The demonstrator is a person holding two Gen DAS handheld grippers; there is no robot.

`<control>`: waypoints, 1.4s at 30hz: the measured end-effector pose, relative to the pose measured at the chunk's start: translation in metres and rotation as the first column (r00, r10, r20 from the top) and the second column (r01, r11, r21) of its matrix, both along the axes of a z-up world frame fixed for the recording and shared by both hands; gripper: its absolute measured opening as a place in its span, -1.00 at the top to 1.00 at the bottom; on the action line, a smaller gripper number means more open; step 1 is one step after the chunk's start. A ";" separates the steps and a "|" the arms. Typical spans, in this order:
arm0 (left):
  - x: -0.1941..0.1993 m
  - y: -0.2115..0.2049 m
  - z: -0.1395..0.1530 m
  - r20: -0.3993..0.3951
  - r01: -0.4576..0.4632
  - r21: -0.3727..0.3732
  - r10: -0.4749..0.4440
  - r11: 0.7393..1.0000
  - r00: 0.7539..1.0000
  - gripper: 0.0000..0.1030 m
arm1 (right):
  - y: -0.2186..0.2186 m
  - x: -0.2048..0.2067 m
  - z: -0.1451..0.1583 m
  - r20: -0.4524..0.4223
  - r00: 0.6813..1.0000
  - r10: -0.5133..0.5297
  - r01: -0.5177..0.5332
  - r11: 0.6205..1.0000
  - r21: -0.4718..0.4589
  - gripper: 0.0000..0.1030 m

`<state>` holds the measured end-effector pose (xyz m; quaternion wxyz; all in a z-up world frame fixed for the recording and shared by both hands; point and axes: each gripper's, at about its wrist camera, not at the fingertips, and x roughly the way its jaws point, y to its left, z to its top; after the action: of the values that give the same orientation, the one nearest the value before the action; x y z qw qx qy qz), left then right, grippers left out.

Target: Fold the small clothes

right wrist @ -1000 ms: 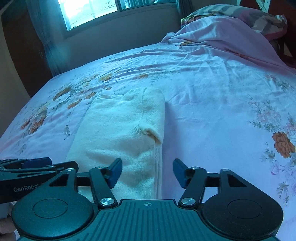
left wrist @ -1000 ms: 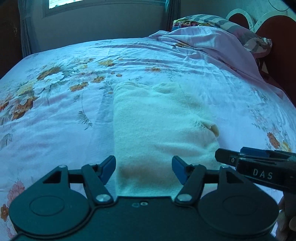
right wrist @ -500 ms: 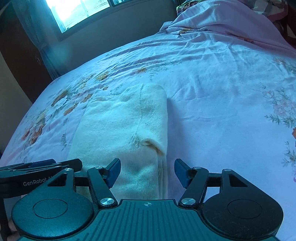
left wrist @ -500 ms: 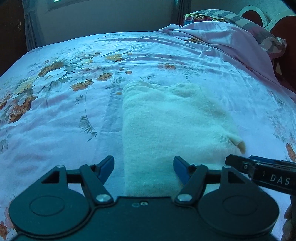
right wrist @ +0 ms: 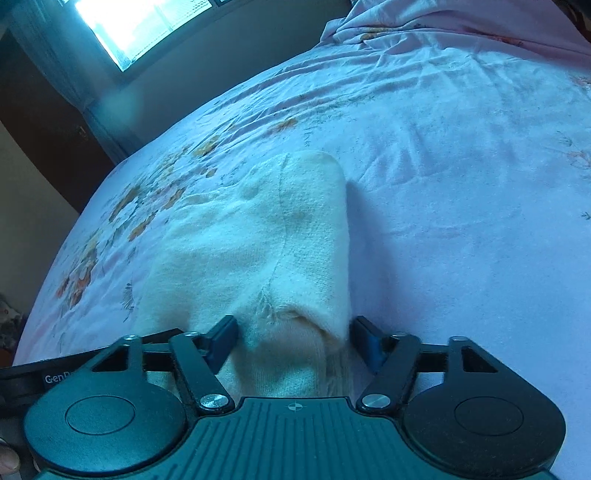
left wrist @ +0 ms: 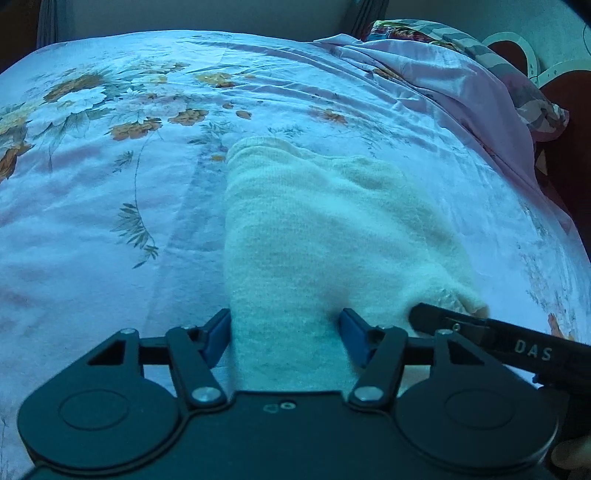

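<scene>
A cream knitted garment (left wrist: 314, 236), folded into a long strip, lies on the floral bedsheet (left wrist: 110, 192). My left gripper (left wrist: 286, 336) is open, its blue pads either side of the garment's near left end. My right gripper (right wrist: 295, 341) is open, its fingers straddling the garment (right wrist: 266, 240) at its near right end, where a folded sleeve cuff (right wrist: 295, 321) lies. The right gripper's finger (left wrist: 480, 330) shows in the left wrist view at the cuff corner. The left gripper's arm (right wrist: 55, 373) shows at the left edge of the right wrist view.
A crumpled pink quilt (left wrist: 443, 74) and a patterned pillow (left wrist: 480, 48) lie at the bed's far right by a dark headboard (left wrist: 565, 110). A bright window (right wrist: 140, 26) and curtain (right wrist: 62, 62) stand beyond the bed. The bed edge drops off at left.
Both grippers have moved forward and down onto the garment's near end, so the cloth now sits between the open fingers. The garment itself has not shifted.
</scene>
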<state>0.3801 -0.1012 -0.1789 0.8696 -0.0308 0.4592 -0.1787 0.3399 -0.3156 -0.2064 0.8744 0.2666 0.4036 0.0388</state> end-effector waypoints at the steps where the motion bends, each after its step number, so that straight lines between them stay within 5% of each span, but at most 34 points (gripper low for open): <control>1: -0.001 -0.002 0.001 0.003 0.005 0.003 -0.005 1.000 1.000 -0.06 | -0.001 0.002 -0.002 -0.004 1.000 -0.003 0.003 1.000 0.018 0.00; 9: -0.002 -0.007 0.002 0.016 -0.011 0.017 0.011 1.000 1.000 0.15 | -0.001 0.010 -0.007 -0.021 1.000 -0.019 0.020 0.998 0.055 0.05; 11: -0.004 -0.006 0.006 0.024 -0.026 0.010 0.026 1.000 0.999 0.26 | 0.001 0.008 -0.005 -0.014 1.000 -0.026 0.027 0.998 0.051 0.36; 16: -0.011 0.002 0.023 0.054 -0.037 -0.018 0.038 0.999 0.998 0.55 | 0.005 -0.002 0.010 0.047 0.998 -0.027 0.025 0.999 0.042 0.51; 32: -0.055 0.082 0.092 0.158 -0.107 -0.063 0.116 0.992 0.981 0.58 | 0.070 -0.029 0.093 0.249 0.962 0.110 -0.132 0.989 0.073 0.56; 37: -0.088 0.116 0.101 0.202 -0.145 -0.031 0.148 0.989 0.968 0.58 | 0.108 -0.048 0.097 0.285 0.944 0.167 -0.195 0.978 0.072 0.56; 42: -0.113 0.141 0.076 0.183 -0.171 -0.009 0.169 0.985 0.968 0.58 | 0.134 -0.072 0.073 0.259 0.945 0.202 -0.225 0.972 0.064 0.56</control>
<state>0.2672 0.0394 -0.1025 0.9203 -0.0506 0.3737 -0.1041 0.2681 -0.1817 -0.1331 0.8957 0.2544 0.3141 0.1853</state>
